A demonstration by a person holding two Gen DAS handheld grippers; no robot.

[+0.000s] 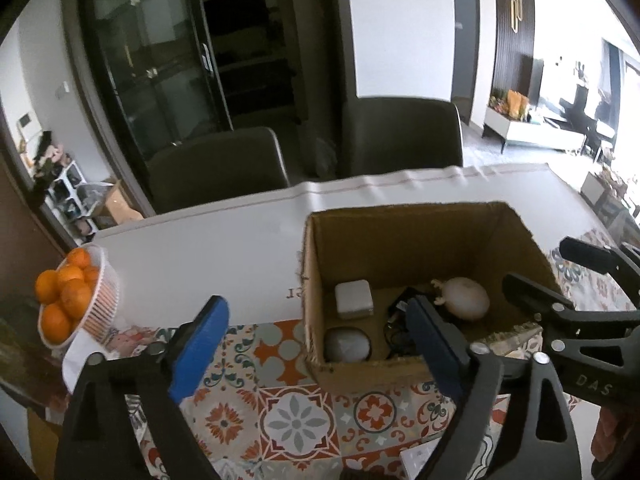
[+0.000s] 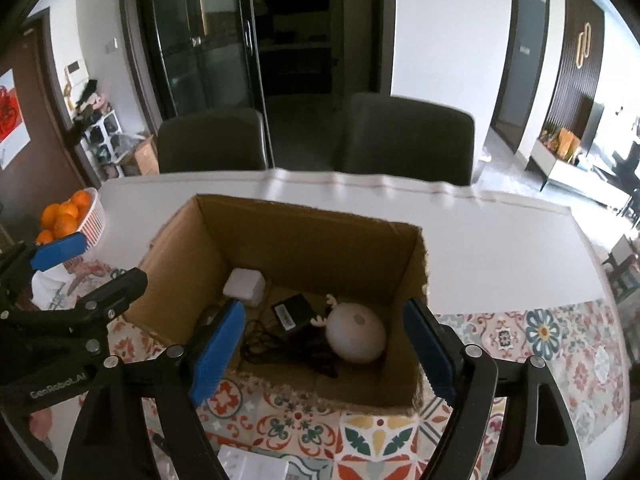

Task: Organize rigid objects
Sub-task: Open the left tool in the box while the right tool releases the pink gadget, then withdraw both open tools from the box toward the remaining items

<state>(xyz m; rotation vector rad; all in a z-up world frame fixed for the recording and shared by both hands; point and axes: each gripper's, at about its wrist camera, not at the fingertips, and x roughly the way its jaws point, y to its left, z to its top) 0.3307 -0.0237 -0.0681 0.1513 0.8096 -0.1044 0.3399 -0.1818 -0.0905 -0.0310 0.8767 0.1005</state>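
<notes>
The right gripper point(image 2: 320, 344) hung spread and empty above the near edge of the cardboard box point(image 2: 304, 240), its blue pads point(image 2: 218, 350) at 9 and 3 o'clock of the box's near half. Just past the fingertips, at 12 o'clock, a white egg-shaped toy point(image 2: 357, 333) with small antlers lay on the box floor, touching a black adapter point(image 2: 291, 312) and its tangled cord. A white cube point(image 2: 245, 285) sat further in, at 11 o'clock. The left gripper point(image 1: 316, 340) was also spread and empty, the box at its 1 o'clock, a basket of oranges point(image 1: 72, 294) at 9 o'clock.
</notes>
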